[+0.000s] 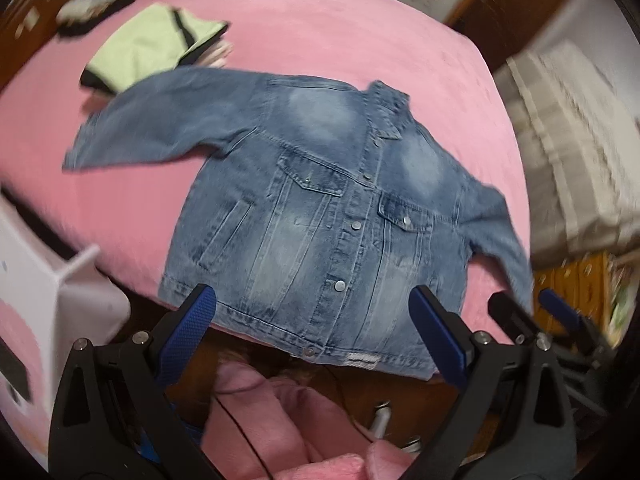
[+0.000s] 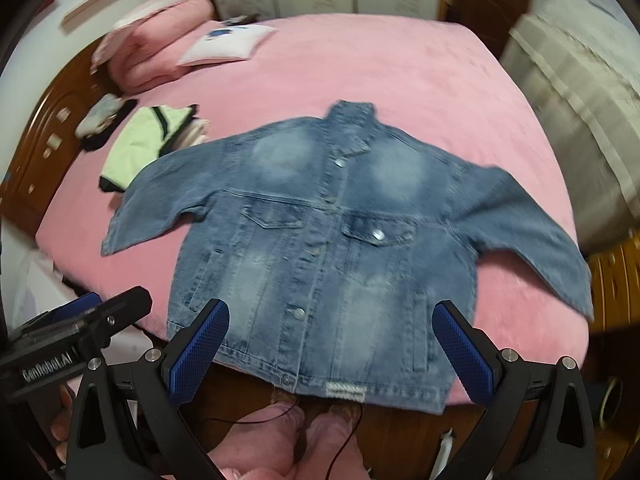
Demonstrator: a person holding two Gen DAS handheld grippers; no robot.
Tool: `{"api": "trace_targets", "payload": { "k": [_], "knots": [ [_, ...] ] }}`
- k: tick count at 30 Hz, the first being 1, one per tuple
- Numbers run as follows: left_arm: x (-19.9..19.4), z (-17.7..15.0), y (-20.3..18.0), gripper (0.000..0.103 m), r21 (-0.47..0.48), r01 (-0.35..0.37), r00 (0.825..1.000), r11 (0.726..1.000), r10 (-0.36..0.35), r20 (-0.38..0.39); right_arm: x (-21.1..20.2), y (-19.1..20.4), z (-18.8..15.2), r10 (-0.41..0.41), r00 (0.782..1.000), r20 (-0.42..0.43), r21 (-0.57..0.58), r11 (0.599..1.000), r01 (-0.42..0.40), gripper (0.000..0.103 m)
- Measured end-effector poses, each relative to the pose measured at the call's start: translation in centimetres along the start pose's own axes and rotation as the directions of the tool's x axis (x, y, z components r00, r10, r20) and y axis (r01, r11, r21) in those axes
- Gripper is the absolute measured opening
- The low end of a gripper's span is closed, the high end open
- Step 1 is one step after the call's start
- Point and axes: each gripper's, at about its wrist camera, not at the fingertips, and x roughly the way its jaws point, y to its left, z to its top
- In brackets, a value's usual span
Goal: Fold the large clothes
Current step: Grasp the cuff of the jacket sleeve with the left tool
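Observation:
A blue denim jacket (image 1: 320, 208) lies flat and buttoned, front up, on the pink bed (image 1: 360, 40), sleeves spread to both sides, hem at the near edge. It also shows in the right wrist view (image 2: 332, 232). My left gripper (image 1: 312, 308) is open and empty, held just above the hem. My right gripper (image 2: 332, 320) is open and empty, also over the hem. The right gripper shows at the right of the left wrist view (image 1: 532, 308); the left gripper shows at the lower left of the right wrist view (image 2: 80, 316).
A folded light green garment (image 2: 144, 140) lies on the bed left of the jacket's sleeve, with dark items beyond it. A white cushion (image 2: 228, 44) and pink bedding (image 2: 156, 40) sit at the far left. A wooden headboard (image 2: 44, 128) runs left. Pink-clad legs (image 2: 280, 440) stand below.

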Motion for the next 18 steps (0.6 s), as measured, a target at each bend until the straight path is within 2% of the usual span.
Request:
{"api": "trace_targets", "payload": {
  "k": [4,9,12,15,18],
  "knots": [
    [0.9,0.1,4.8,0.096,-0.168,0.019,1.0,0.986,-0.017,0.016,1.8,3.4,-0.2,0.03,0.999,0.02,-0.091,0.995,-0.028,0.103],
    [2.2,2.1,12.6,0.096,-0.337,0.027,0.997,0.941,-0.002,0.074,4.3,8.9,0.0,0.123,0.991,0.045,-0.204,0.973,-0.111,0.103],
    [3.6,4.3,18.0,0.096,-0.422,0.033,0.996,0.906,0.007,0.093,6.3,13.0,0.4,0.154,0.986,0.068,-0.261,0.956,-0.131,0.103],
    [5.3,6.8,23.9,0.096,-0.511,0.046,0.992,0.859,0.022,0.126,9.2,17.2,1.1,0.216,0.973,0.076,-0.253,0.949,-0.191,0.103],
    [7.9,9.2,29.9,0.093,-0.603,0.022,0.99,0.797,0.065,0.122,13.0,21.7,1.9,0.245,0.966,0.082,-0.242,0.945,-0.219,0.103]
  ]
}}
